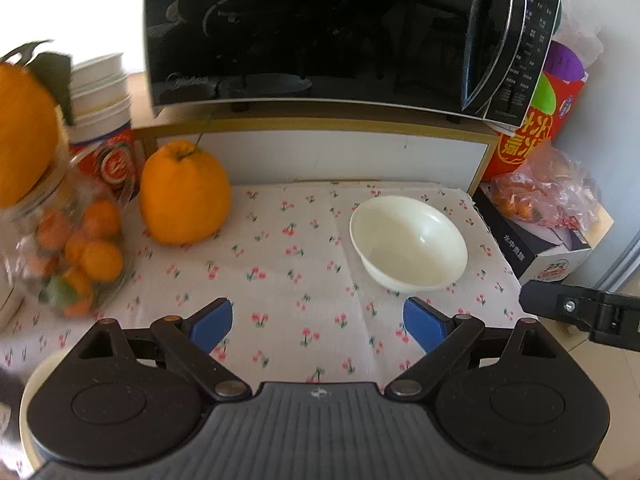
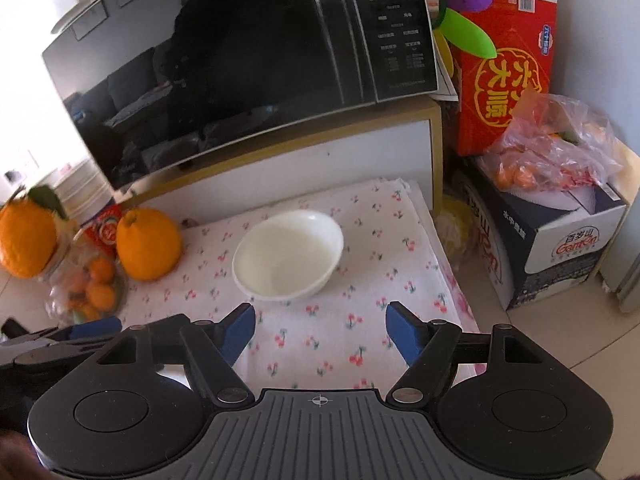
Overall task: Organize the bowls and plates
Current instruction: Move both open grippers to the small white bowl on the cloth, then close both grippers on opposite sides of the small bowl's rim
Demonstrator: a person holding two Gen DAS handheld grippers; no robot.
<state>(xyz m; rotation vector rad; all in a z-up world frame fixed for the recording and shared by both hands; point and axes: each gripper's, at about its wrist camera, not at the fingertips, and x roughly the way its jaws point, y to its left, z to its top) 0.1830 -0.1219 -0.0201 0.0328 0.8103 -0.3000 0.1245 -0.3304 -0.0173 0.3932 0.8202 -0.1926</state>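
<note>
A black microwave [image 2: 224,64] is seen at the far side of the scene, raised on a white, gold-edged stand [image 2: 304,160], presumably so that the low surface in front of it is kept free for work. That surface is covered by a cherry-print cloth [image 2: 332,344], which is spread flat and probably serves to protect the top and soften contact with crockery. To the right, a red carton [image 2: 508,64] and a dark box [image 2: 560,240] topped by a bag of small oranges [image 2: 556,152] are stacked out of the way.

On the left, a large orange fruit [image 1: 184,192] is set on the cloth, and beside it a clear jar [image 1: 68,248] of small oranges carries another large fruit on its mouth. Behind these, a stack of paper cups [image 1: 102,92] is kept against the wall.

The task's object in sight, a white bowl [image 1: 408,242], is placed upright and empty on the right half of the cloth, apart from everything else. No plates can be made out.

The left gripper [image 1: 318,328] is held over the near edge of the cloth with its blue pads spread wide and nothing between them. The right gripper [image 2: 320,334] is likewise held apart and empty, just short of the bowl's near rim and aimed at it, so a grasp of the rim by this gripper is judged the likely next step.
</note>
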